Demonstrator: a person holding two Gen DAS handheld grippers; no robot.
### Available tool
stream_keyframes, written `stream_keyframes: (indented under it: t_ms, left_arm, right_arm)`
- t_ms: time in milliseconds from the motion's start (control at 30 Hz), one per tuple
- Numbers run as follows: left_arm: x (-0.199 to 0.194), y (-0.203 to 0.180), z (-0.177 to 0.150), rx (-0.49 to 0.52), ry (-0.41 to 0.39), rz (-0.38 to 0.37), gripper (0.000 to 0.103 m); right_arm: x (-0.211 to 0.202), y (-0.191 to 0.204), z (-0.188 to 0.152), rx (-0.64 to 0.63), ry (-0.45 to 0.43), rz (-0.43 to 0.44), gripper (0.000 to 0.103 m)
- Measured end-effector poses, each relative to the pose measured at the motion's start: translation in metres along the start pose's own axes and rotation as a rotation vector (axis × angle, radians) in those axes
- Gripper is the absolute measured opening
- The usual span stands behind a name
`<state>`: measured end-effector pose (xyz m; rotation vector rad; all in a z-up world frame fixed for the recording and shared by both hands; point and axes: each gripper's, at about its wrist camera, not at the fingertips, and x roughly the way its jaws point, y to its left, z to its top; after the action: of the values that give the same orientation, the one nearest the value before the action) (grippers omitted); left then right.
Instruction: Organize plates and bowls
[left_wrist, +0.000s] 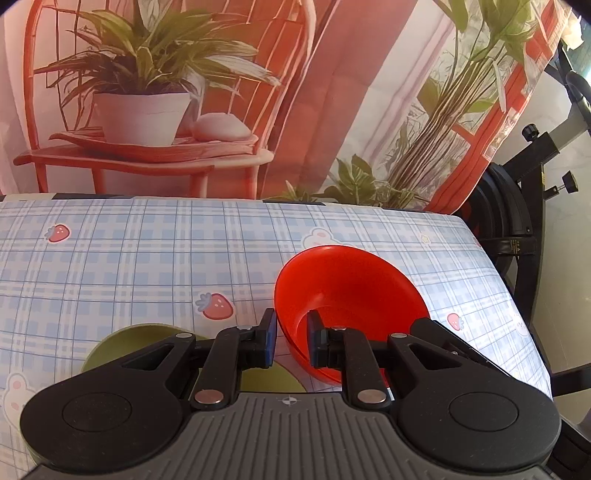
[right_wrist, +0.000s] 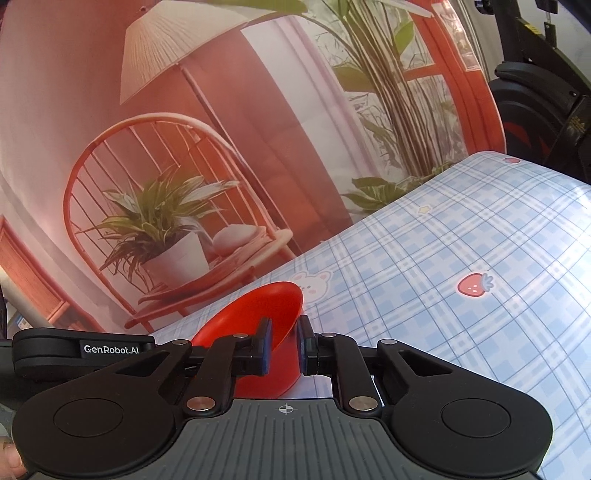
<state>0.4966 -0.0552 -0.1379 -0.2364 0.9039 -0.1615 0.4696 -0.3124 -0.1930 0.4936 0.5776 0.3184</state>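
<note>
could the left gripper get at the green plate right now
Probably not yet: the left gripper straddles the red bowl's rim, and the green plate lies lower left, mostly under the gripper body.

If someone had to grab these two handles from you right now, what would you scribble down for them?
Left gripper: jaws straddle the near rim of the red bowl, one finger inside, one outside.
Right gripper: jaws straddle the same bowl's rim from the other side.
Whether either is fully clamped, I cannot tell.
Green plate lies on the checked tablecloth, under the left gripper.
Done: nothing stacked yet.
Left: probably set the bowl onto the plate.
</note>
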Motion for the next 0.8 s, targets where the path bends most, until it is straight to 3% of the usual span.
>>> stream_keyframes:
  t_ms: [400,800]
  left_arm:
    - [-0.057,-0.012,-0.013,0.048,-0.076,-0.052,0.018]
    - [-0.127,-0.006,-0.048,0.068,-0.131,-0.081,0.018]
  right_arm:
    - [-0.05,0.017,-0.008,0.036,-0.071,0.015,0.013]
    - [-0.11,0.048,-0.03,-0.005,-0.103,0.031,0.013]
